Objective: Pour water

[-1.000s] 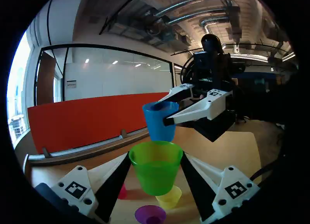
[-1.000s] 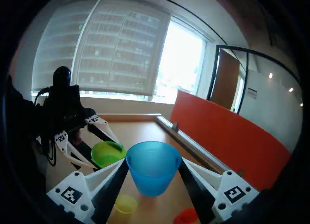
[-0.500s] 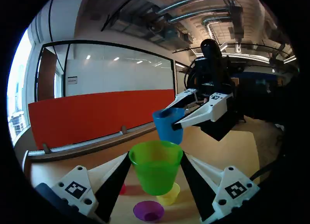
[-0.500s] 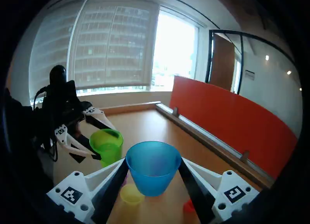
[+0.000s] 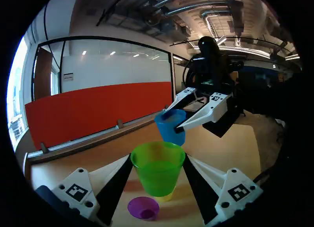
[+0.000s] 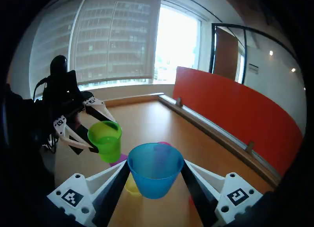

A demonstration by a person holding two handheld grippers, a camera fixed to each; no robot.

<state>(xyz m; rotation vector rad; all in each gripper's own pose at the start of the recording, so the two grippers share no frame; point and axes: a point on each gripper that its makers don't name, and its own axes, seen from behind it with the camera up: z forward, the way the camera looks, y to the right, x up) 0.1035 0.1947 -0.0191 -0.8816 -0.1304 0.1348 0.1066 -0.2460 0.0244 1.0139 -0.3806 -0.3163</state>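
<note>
Office room, long wooden table (image 5: 235,148) with an orange partition (image 5: 98,109) running behind the green cup (image 5: 157,170). Left gripper (image 5: 157,158) has both fingers pressed on the green cup's sides and holds it upright in the air, with water (image 5: 157,165) visible low inside. Right gripper (image 6: 155,163) is clamped the same way on the blue cup (image 6: 155,170), which sits just beyond and above the green cup's rim, slightly tilted. The blue cup looks empty, though I can't be sure.

Pour step, judged: bring the two rims close over the table, hold the receiver level, tilt the giver slowly, and don't squeeze harder because thin plastic flexes.

Both cups are translucent, smooth, tapered plastic, wider at the rim. A purple cup (image 5: 143,208) stands on the table below the green cup, and a yellow cup (image 6: 131,185) stands partly hidden beneath it.
</note>
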